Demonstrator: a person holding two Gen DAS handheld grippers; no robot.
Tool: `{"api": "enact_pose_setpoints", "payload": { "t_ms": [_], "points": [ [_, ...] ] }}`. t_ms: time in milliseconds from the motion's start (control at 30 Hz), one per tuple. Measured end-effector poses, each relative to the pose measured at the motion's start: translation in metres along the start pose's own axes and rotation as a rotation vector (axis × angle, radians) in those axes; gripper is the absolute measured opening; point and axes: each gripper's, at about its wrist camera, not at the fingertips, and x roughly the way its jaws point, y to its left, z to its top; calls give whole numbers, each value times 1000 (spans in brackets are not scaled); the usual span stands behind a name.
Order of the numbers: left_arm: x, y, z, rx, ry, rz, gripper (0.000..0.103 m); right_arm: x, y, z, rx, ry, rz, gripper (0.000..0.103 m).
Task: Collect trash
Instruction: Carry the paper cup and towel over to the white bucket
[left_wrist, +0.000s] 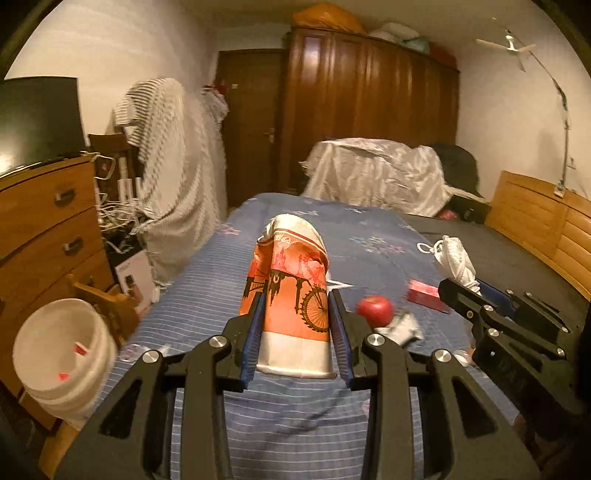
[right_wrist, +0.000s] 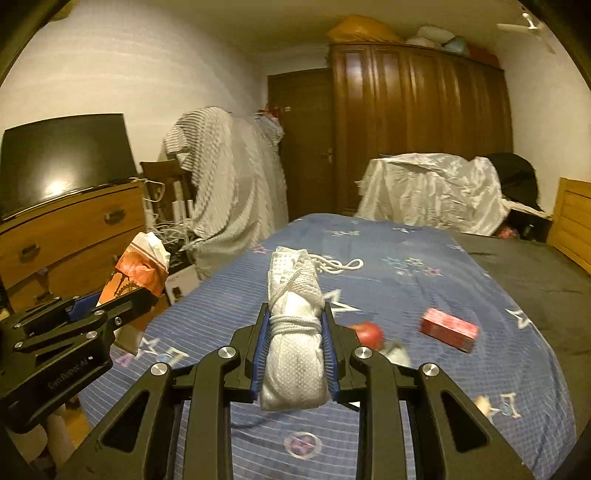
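Observation:
My left gripper (left_wrist: 297, 299) is shut on a crushed orange and white paper cup (left_wrist: 291, 291), held above the blue bedspread (left_wrist: 280, 424). My right gripper (right_wrist: 295, 314) is shut on a white mesh bundle tied with cord (right_wrist: 293, 332); the same bundle (left_wrist: 456, 260) shows at the right of the left wrist view, and the cup (right_wrist: 138, 267) at the left of the right wrist view. A white bucket (left_wrist: 62, 354) with red scraps inside stands low at the left, beside the bed. On the bed lie a red apple (left_wrist: 373, 309), a red box (right_wrist: 448, 328) and a crumpled white scrap (left_wrist: 404, 328).
A wooden dresser (left_wrist: 48, 221) with a dark screen on top stands on the left. A striped cloth (left_wrist: 173, 166) hangs over a chair past it. A dark wardrobe (left_wrist: 369, 110) and door fill the far wall. A white sheet (right_wrist: 428, 192) covers something beyond the bed's end.

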Motion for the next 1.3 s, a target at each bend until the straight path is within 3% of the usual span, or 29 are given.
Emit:
{"api": "enact_pose_setpoints", "payload": {
  "t_ms": [267,767,1067,1300],
  "points": [
    [-12,64,18,-42,-24,109,33,32,79,37,-42,6,119,27],
    [-38,192,24,-159,-7,302,33,99,269,83,-168,68,352,27],
    [-45,265,18,-235,35,386,34,150,374,94,-233,167,466,27],
    [-29,308,7,-303,104,401,34,196,427,88,-273,293,537,27]
  ]
}}
